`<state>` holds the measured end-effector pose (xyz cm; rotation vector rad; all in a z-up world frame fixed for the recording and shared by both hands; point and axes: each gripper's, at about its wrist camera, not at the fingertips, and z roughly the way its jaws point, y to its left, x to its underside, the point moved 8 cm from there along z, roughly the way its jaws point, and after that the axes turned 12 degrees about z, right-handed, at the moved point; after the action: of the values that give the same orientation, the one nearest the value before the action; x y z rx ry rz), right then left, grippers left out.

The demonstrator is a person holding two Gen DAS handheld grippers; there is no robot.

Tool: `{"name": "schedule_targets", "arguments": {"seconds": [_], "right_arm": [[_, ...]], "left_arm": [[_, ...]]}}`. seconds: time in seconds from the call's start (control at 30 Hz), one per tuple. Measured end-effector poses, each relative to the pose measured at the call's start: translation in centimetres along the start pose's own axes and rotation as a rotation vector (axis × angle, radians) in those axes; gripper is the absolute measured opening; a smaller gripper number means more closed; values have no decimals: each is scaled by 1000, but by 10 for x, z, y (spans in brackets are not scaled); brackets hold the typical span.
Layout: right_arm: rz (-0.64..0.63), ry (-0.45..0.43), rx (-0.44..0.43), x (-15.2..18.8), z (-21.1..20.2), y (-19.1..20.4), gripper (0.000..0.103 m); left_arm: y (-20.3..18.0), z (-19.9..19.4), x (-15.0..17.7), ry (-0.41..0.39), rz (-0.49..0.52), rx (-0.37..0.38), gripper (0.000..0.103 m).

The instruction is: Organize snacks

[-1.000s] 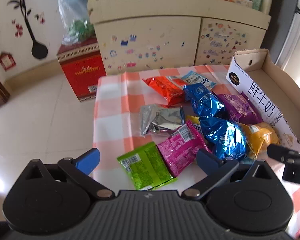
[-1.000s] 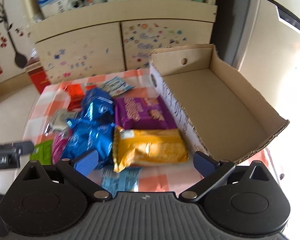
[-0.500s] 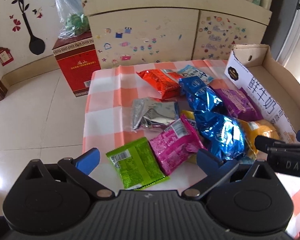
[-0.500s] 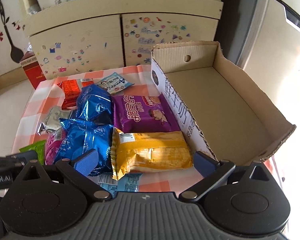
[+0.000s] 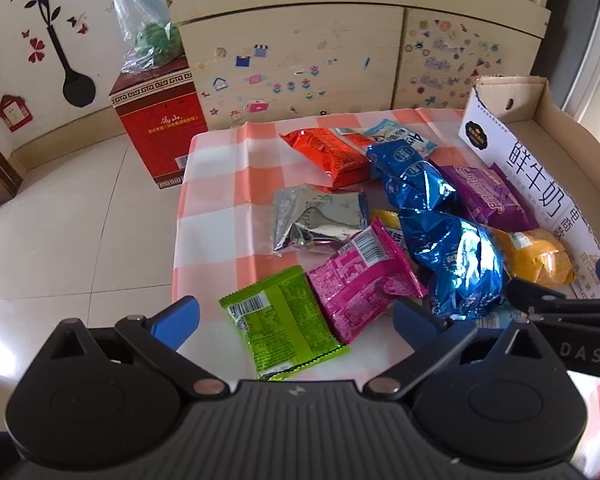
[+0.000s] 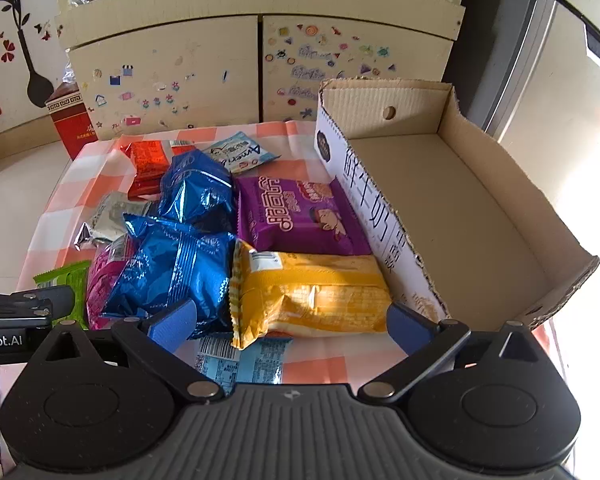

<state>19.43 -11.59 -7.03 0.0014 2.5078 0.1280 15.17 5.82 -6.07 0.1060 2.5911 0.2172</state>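
Note:
Several snack packets lie on a checked orange-and-white tablecloth. In the left wrist view my left gripper is open above a green packet and a pink one. Beyond lie a silver packet, an orange-red packet and two blue foil bags. My right gripper is open just above a yellow packet, with a purple packet behind it. An open cardboard box stands at the right with nothing in it.
A sticker-covered cabinet runs behind the table. A red carton with a plastic bag on top stands on the tiled floor at the left. A light-blue packet lies under the yellow one. The right gripper's finger shows at the left view's right edge.
Both grippers have come lower and closer to the packets, which now fill more of each view. The packets and the box have not moved.

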Motion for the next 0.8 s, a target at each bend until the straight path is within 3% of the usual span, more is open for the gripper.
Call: {"name": "schedule_targets", "arguments": {"seconds": [0.8], "right_arm": [[17,3,-22,1,2,-2,103]], "left_arm": [[-5,6,5,1,28,-22,102]]}}
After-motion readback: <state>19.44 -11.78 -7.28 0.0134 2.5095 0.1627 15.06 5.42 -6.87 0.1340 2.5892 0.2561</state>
